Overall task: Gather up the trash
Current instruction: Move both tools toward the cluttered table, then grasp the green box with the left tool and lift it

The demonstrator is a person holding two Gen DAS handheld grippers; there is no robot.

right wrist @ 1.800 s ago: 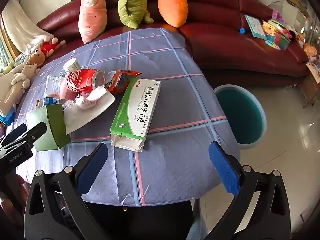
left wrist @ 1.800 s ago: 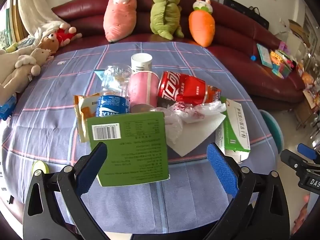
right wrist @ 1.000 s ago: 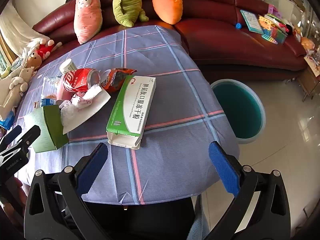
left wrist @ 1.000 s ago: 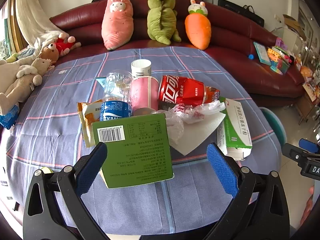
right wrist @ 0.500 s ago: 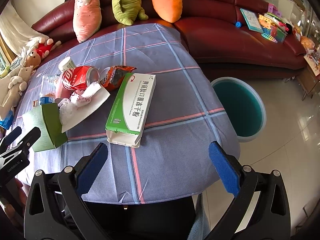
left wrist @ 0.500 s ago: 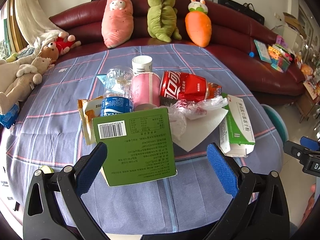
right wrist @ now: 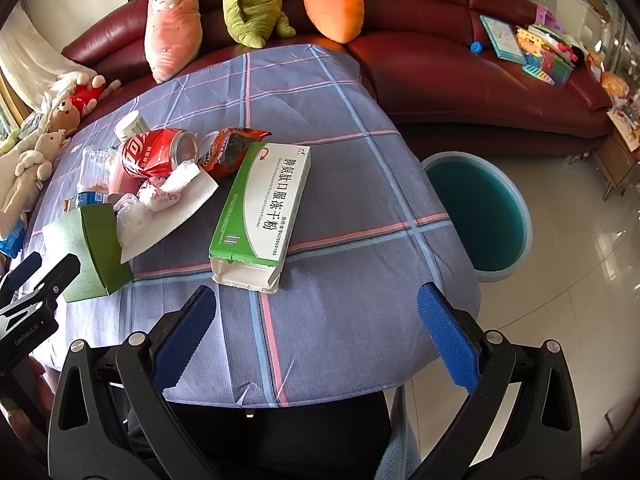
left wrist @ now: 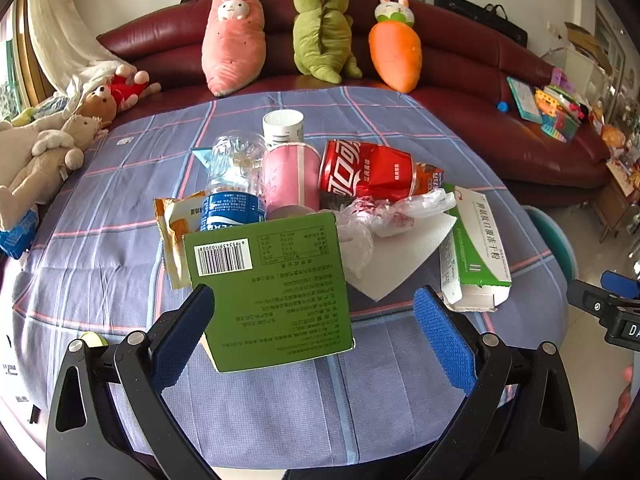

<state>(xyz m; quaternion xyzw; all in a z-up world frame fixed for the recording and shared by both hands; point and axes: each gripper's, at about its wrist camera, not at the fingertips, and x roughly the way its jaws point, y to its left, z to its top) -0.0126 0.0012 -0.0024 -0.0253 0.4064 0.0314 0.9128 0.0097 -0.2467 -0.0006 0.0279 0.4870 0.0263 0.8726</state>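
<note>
On the table (right wrist: 340, 320), litter lies heaped and untouched. Left gripper (left wrist: 316, 336), jaws wide, has crept closer to the green box (left wrist: 268, 292); right gripper (right wrist: 320, 332), equally wide, faces the white carton (right wrist: 262, 208). Bin (right wrist: 480, 216) waits empty: collection unstarted.

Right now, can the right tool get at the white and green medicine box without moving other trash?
Probably yes: the right tool is open, and the medicine box lies ahead with only bare tablecloth between.
</note>
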